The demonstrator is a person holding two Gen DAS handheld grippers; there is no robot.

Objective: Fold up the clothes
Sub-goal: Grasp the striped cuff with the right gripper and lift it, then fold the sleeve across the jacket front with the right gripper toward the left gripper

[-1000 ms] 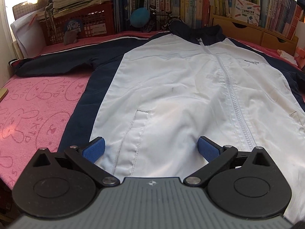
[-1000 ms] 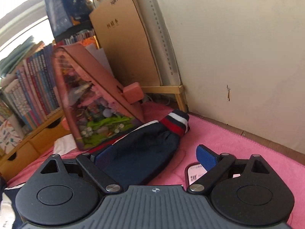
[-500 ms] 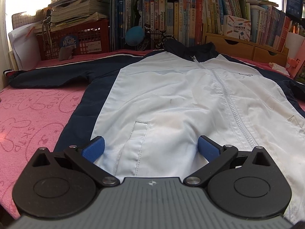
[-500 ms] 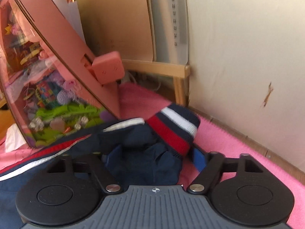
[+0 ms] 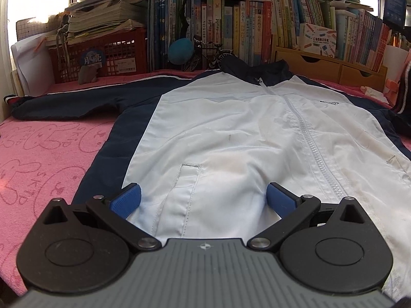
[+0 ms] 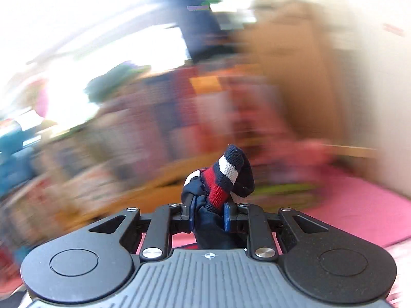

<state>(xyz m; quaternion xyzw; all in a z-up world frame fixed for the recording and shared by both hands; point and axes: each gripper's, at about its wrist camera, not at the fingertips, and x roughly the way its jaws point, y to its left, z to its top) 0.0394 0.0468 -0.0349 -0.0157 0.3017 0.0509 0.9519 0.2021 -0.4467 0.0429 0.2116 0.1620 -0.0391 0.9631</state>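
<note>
A pink blanket (image 5: 43, 154) covers the surface, w/ a wall of books (image 5: 244, 25) behind. A jacket (image 5: 231, 133), white front w/ navy sides, lies flat on it, face up, zipped, collar toward the books. Its one visible sleeve (image 5: 72, 102) stretches out flat to the side. The left gripper (image 5: 203, 201) hovers low over the hem near a pocket, jaws wide apart, holding nothing. The right gripper (image 6: 208, 214) has its jaws clamped on the other sleeve just behind the striped cuff (image 6: 226, 177); bkgd there is motion-blurred, so it seems mid-swing. Likely step: fold that sleeve across the chest. To do it well: carry the cuff low and straight over the front, keep the sleeve untwisted, lay it flat before letting go; the left could pin the body so it doesn't drag.
</note>
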